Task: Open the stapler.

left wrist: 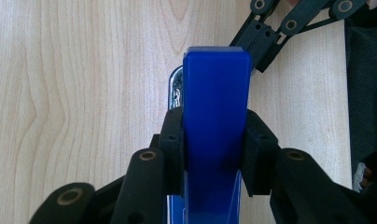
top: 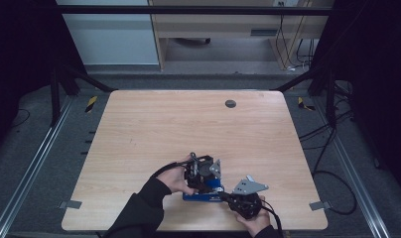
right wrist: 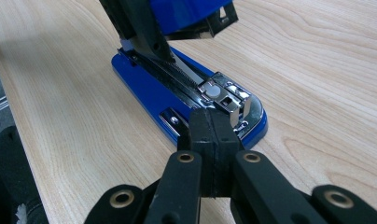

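Note:
A blue stapler point(top: 202, 195) lies near the table's front edge. Its blue top cover point(left wrist: 217, 88) is swung up off the base, and my left gripper point(left wrist: 214, 126) is shut on that cover, one pad on each side. The base point(right wrist: 144, 93) rests flat on the wood with the metal staple channel point(right wrist: 186, 79) bared. My right gripper point(right wrist: 213, 125) is shut with its pads pressed together and nothing between them. Its tips rest against the front end of the base by the metal nose point(right wrist: 226, 98). From above, the left gripper point(top: 202, 171) stands over the stapler and the right gripper point(top: 227, 198) comes in from the right.
The wooden table point(top: 188, 124) has a small grey round cap point(top: 230, 103) near its far edge. Metal rails run along both sides on the floor, and cables point(top: 332, 173) lie to the right. A person's hands and dark sleeves come in at the front edge.

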The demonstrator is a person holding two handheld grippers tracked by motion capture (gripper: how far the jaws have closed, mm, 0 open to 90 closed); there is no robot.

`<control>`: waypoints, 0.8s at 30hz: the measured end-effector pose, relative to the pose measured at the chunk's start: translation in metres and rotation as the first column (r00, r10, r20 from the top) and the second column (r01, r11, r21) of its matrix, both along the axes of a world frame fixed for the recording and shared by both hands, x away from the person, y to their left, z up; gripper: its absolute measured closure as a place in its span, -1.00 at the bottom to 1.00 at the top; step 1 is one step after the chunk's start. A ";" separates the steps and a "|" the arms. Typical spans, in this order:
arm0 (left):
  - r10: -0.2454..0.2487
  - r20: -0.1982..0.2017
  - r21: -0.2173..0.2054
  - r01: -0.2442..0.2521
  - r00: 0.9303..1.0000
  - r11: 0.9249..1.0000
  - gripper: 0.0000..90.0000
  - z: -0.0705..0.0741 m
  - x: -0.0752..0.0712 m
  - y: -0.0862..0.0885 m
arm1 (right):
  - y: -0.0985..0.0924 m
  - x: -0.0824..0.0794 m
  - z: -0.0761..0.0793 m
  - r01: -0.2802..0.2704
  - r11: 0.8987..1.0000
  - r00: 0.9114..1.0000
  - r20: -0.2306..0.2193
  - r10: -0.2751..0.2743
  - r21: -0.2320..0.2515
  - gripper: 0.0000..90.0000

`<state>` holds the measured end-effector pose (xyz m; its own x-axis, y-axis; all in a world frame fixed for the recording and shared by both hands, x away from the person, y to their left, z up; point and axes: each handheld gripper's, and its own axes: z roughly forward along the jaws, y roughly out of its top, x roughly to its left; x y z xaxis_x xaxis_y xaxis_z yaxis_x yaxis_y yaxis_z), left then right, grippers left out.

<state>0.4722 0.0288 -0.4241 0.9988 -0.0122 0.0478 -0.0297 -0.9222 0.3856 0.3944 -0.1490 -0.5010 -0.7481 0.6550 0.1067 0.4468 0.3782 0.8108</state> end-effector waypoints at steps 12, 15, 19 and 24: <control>0.007 0.022 -0.026 -0.006 1.000 1.000 0.45 -0.004 -0.002 0.002 | -0.001 0.001 0.002 -0.023 1.000 1.000 0.005 0.023 0.007 1.00; 0.011 0.019 -0.025 -0.010 1.000 1.000 0.45 -0.004 -0.003 0.001 | -0.005 0.001 0.005 -0.017 1.000 1.000 0.017 0.017 0.022 1.00; 0.003 0.031 -0.023 -0.003 1.000 1.000 0.45 -0.004 -0.003 0.001 | -0.010 0.000 0.008 -0.009 0.999 1.000 0.024 0.008 0.037 1.00; 0.004 0.032 -0.029 -0.003 0.999 1.000 0.45 -0.004 -0.003 0.002 | -0.019 0.000 0.015 -0.009 0.999 0.999 0.054 0.006 0.051 1.00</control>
